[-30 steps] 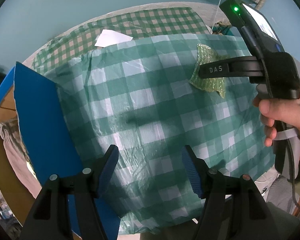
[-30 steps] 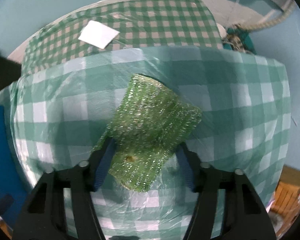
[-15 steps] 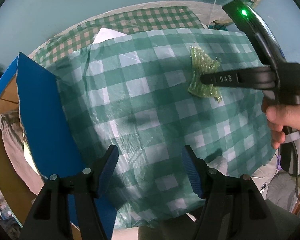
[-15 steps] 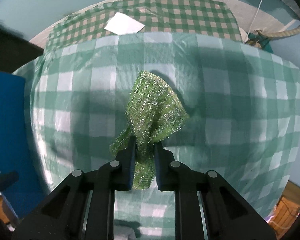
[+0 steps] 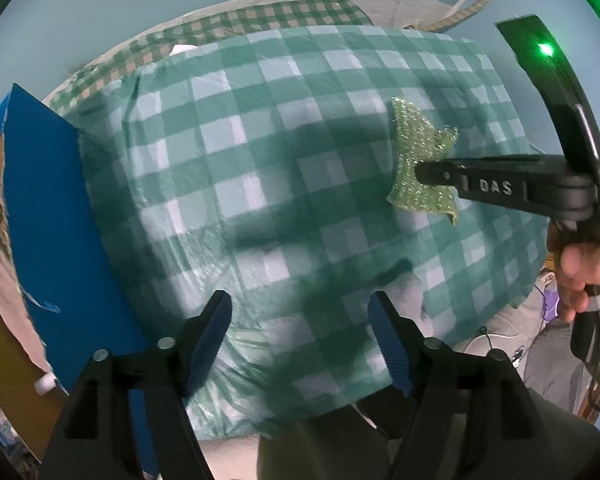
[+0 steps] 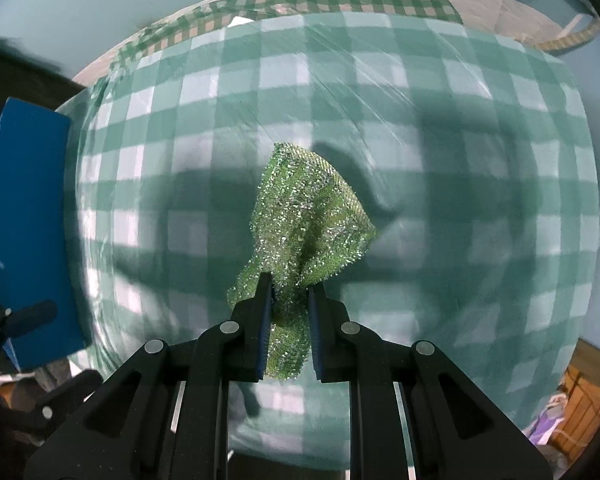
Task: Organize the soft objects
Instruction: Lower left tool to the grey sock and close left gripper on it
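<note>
From the left wrist view, the left tongs (image 5: 300, 320) stand wide apart over the teal checked cloth (image 5: 260, 160) on the worktop, nothing between them; their jaws have just been opening further. A blue box (image 5: 52, 220) stands at the cloth's left edge, its contents hidden. The right tongs (image 5: 418, 168), marked "DAS", pinch the glittery green scrubbing cloth (image 5: 416, 140). From the right wrist view, the right tongs (image 6: 288, 304) are clamped on that scrubbing cloth (image 6: 304, 216), lifted above the checked cloth (image 6: 460, 160).
</note>
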{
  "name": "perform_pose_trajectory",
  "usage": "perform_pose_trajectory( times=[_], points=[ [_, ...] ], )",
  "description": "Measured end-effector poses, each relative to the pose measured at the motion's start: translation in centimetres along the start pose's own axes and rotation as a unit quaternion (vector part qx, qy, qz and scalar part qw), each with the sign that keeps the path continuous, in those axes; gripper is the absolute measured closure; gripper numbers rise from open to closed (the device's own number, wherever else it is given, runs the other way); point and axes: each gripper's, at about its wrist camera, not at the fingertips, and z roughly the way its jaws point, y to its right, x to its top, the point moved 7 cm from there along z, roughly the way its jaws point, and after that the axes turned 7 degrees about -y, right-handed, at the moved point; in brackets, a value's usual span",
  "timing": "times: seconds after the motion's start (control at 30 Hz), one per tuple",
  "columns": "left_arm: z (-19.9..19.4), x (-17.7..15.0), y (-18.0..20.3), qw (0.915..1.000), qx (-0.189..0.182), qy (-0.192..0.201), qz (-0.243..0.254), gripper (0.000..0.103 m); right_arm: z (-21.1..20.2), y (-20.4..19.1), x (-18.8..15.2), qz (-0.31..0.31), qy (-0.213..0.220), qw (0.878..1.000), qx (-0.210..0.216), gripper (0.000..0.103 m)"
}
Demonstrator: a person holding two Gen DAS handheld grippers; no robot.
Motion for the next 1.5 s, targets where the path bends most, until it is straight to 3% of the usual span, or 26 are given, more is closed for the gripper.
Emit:
perform_pose_trajectory(
  times=[0.33, 0.57, 0.87, 1.0, 1.17, 1.27, 1.33, 1.4, 1.5],
  points=[
    [0.8, -1.5, 3.1, 0.9993, -0.037, -0.010, 0.001, 0.023, -0.7, 2.8, -4.1, 0.011, 0.003, 1.000, -0.004, 0.089],
    [1.7, -1.6, 5.6, 0.9988, -0.042, -0.017, 0.020, 0.022, -0.5, 4.5, -6.7, 0.021, 0.001, 1.000, -0.001, 0.089],
    [4.4, -1.6, 7.5, 0.9971, -0.057, -0.048, 0.017, 0.022, -1.1, 5.3, -7.8, 0.013, 0.007, 1.000, -0.005, 0.088],
    [6.1, -1.8, 7.4, 0.9942, -0.081, -0.071, -0.009, 0.022, -1.1, 5.9, -8.3, 0.007, 0.005, 1.000, -0.003, 0.088],
    [7.5, -1.7, 7.6, 0.9942, -0.072, -0.075, -0.024, 0.022, -1.0, 5.9, -8.4, -0.004, 0.005, 1.000, -0.006, 0.088],
    [8.1, -1.5, 8.0, 0.9950, -0.062, -0.076, -0.018, 0.032, -1.0, 5.9, -8.3, -0.010, 0.004, 1.000, -0.008, 0.088],
    [8.2, -1.4, 8.2, 0.9958, -0.056, -0.072, -0.011, 0.050, -1.0, 5.7, -8.1, -0.015, 0.006, 1.000, -0.009, 0.088],
    [8.0, -1.4, 8.2, 0.9968, -0.043, -0.067, -0.004, 0.061, -1.1, 5.6, -8.0, -0.019, 0.006, 1.000, -0.010, 0.088],
    [7.8, -1.4, 8.5, 0.9971, -0.040, -0.065, 0.005, 0.069, -1.4, 5.3, -7.9, -0.028, 0.010, 1.000, -0.011, 0.088]
  ],
)
